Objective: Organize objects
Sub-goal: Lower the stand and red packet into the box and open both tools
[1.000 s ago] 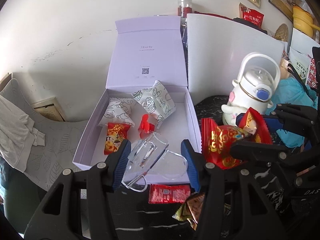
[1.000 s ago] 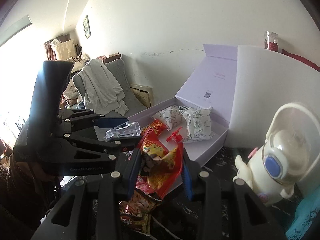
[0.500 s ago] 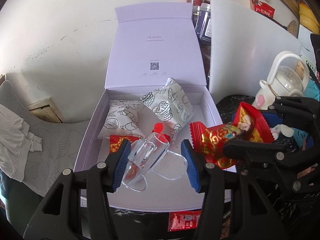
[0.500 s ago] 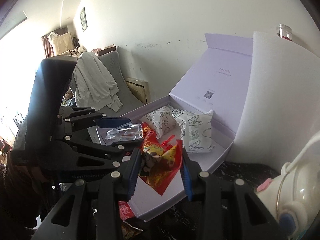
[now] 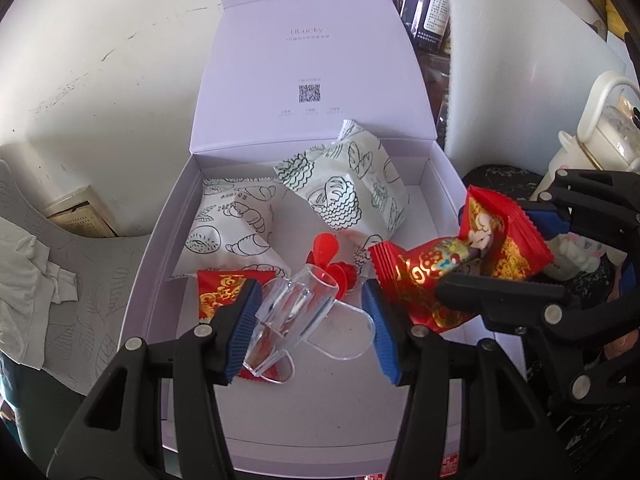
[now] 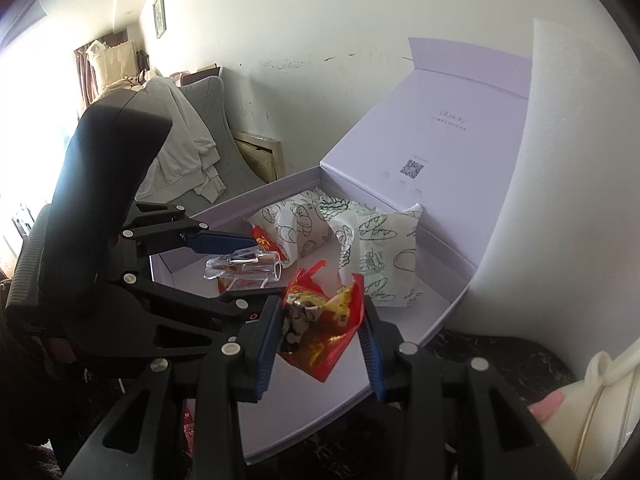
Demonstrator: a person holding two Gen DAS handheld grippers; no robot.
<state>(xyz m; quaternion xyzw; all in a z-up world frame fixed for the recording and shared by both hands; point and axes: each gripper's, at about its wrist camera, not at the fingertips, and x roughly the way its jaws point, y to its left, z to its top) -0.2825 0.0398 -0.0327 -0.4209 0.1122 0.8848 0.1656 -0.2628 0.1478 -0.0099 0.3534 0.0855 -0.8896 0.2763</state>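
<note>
An open lilac box [image 5: 168, 232] with its lid upright holds two white printed packets [image 5: 232, 224] [image 5: 352, 188], a small red plastic piece [image 5: 326, 252] and a red packet [image 5: 216, 288]. My left gripper [image 5: 312, 332] hangs over the box's front half, shut on a clear plastic piece [image 5: 296, 316]. The right wrist view shows that piece [image 6: 244, 266] at the left. My right gripper [image 6: 318, 344] is shut on a crumpled red and gold snack packet [image 6: 320, 332] over the near right part of the box [image 6: 256, 192]. In the left wrist view that packet [image 5: 460, 264] is to the right.
A white foam board [image 5: 520, 80] stands right of the box, with jars [image 5: 428, 8] behind it. A white bottle with a handle [image 5: 600, 136] stands on the black marbled table [image 6: 500, 360]. A grey chair with cloth over it [image 6: 180, 140] is to the left.
Both grippers have moved forward and down, from the table's front to over the box, each keeping its load. The loose packets on the table have dropped out of view.
</note>
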